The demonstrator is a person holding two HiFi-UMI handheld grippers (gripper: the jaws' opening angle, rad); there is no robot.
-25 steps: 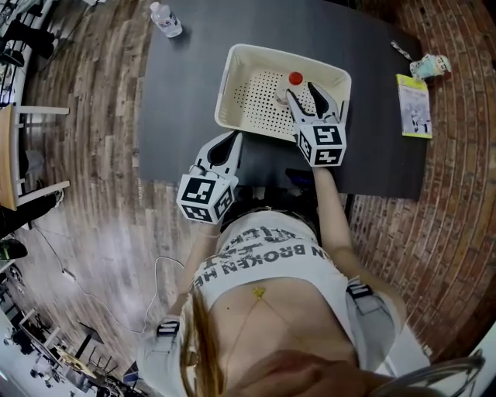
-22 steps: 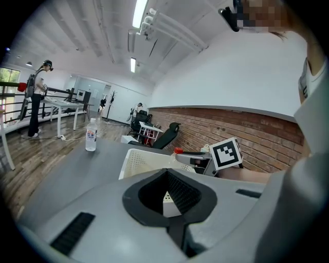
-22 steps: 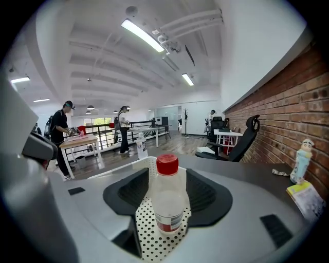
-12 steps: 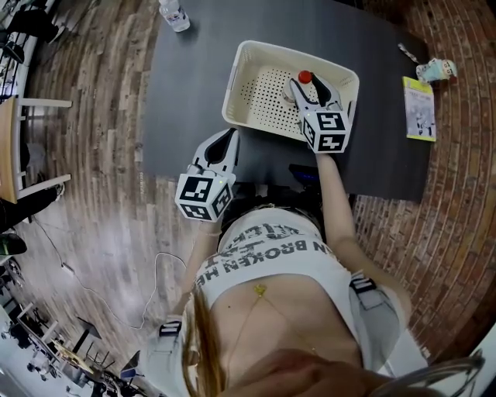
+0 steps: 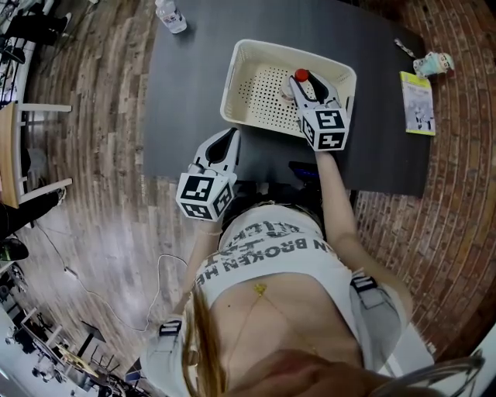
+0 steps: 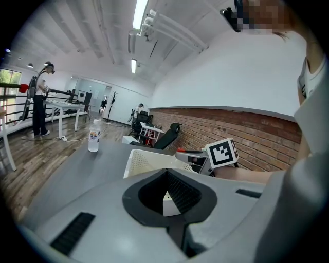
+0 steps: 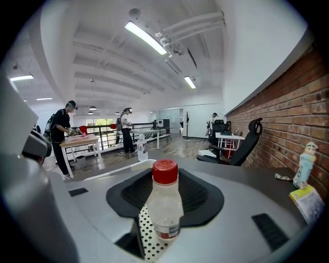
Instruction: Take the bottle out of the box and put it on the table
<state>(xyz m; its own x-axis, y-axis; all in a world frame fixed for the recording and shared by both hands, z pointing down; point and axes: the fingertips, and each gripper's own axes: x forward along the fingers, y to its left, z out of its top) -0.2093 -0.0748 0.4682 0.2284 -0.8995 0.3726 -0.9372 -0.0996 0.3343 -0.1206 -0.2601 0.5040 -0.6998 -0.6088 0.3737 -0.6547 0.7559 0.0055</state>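
A clear bottle (image 5: 292,91) with a red cap stands upright in the cream perforated box (image 5: 232,85) on the dark table (image 5: 186,101). My right gripper (image 5: 304,85) reaches over the box's near wall. Its jaws flank the bottle (image 7: 164,205) and are closing, with a narrow gap still showing on each side. My left gripper (image 5: 225,143) hovers over the table's near edge, left of the box, open with nothing in it. Through its jaws (image 6: 167,177) I see the box's corner (image 6: 139,162).
A second water bottle (image 5: 170,15) stands at the table's far left corner. At the right end of the table are a yellow booklet (image 5: 417,103) and a small figurine (image 5: 432,63). A chair (image 5: 23,155) stands on the wooden floor at left. People work in the background.
My right gripper has edged forward in the box, so its jaws now flank the bottle and have narrowed. The left gripper has kept still.
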